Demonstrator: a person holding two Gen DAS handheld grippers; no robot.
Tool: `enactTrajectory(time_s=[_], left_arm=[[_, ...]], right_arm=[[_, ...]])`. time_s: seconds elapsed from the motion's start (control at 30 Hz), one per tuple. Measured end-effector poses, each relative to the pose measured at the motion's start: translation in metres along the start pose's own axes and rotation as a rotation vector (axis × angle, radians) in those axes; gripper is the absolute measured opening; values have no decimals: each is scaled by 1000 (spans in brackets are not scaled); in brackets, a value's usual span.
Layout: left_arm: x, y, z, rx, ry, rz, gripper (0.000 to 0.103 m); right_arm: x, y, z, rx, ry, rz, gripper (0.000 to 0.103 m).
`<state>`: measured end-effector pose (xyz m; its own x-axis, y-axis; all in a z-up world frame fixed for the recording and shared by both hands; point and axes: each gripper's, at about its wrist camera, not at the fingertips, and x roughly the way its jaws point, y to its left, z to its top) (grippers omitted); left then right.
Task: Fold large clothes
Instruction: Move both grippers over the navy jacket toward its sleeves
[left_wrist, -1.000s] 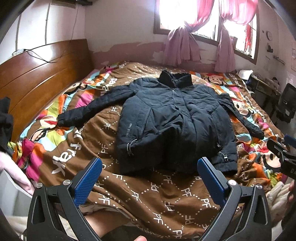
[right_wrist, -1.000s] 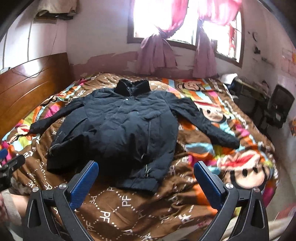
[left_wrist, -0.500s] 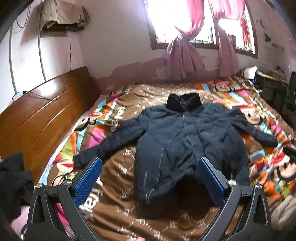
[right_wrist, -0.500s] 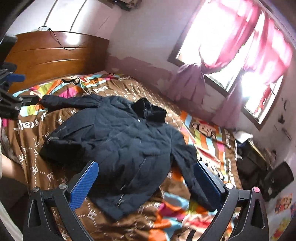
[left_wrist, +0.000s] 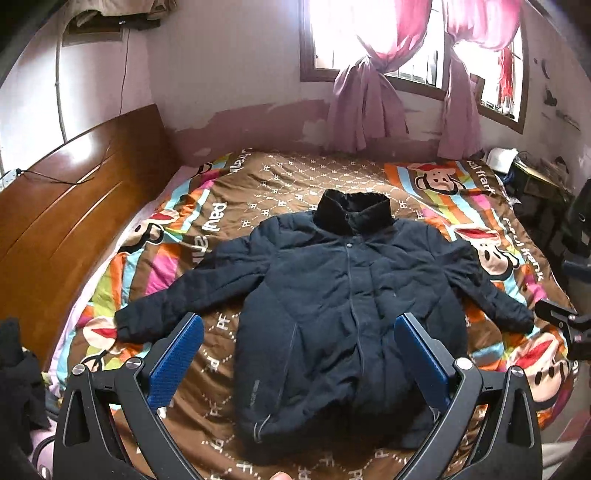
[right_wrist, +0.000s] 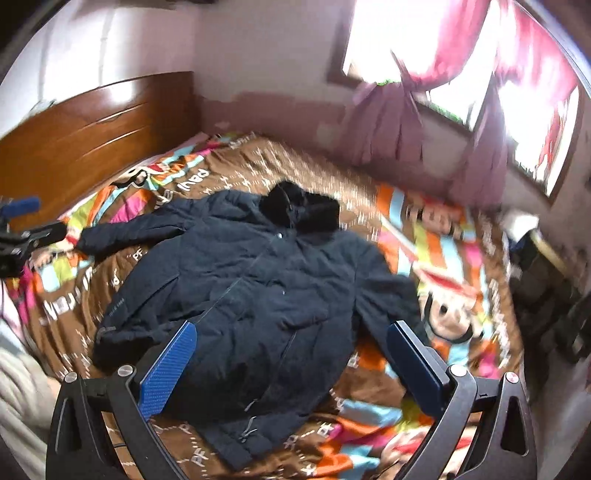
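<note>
A large dark navy padded jacket (left_wrist: 343, 295) lies front up and zipped on the bed, collar toward the window, both sleeves spread out to the sides. It also shows in the right wrist view (right_wrist: 251, 295), which is blurred. My left gripper (left_wrist: 297, 354) is open and empty, held above the jacket's hem. My right gripper (right_wrist: 291, 354) is open and empty, above the jacket's lower right part. The right gripper shows at the right edge of the left wrist view (left_wrist: 565, 325). The left gripper shows at the left edge of the right wrist view (right_wrist: 22, 236).
The bed has a brown and striped cartoon-monkey quilt (left_wrist: 280, 184) and a wooden headboard (left_wrist: 70, 199) on the left. A window with pink curtains (left_wrist: 369, 99) is behind. Dark furniture and clutter (left_wrist: 546, 206) stand at the right. Dark clothing (left_wrist: 18, 369) lies at the left.
Both grippers have risen and swung, so the whole jacket shows from higher up. The right view has turned back toward the jacket's middle. The jacket has not moved; both grippers stay open.
</note>
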<state>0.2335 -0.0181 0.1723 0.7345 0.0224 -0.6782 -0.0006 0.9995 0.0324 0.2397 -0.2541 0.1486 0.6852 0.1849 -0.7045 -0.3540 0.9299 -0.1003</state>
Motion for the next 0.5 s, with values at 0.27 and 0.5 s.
enactTrajectory(time_s=[0.27,0.5], left_arm=[[73,-17,28,-39,130,-49,101],[145,-65,42,85,87,-57,101]], right_arm=[[61,-86,15,354,84,65,103],[158,-194,-46,671,257,-22,103]])
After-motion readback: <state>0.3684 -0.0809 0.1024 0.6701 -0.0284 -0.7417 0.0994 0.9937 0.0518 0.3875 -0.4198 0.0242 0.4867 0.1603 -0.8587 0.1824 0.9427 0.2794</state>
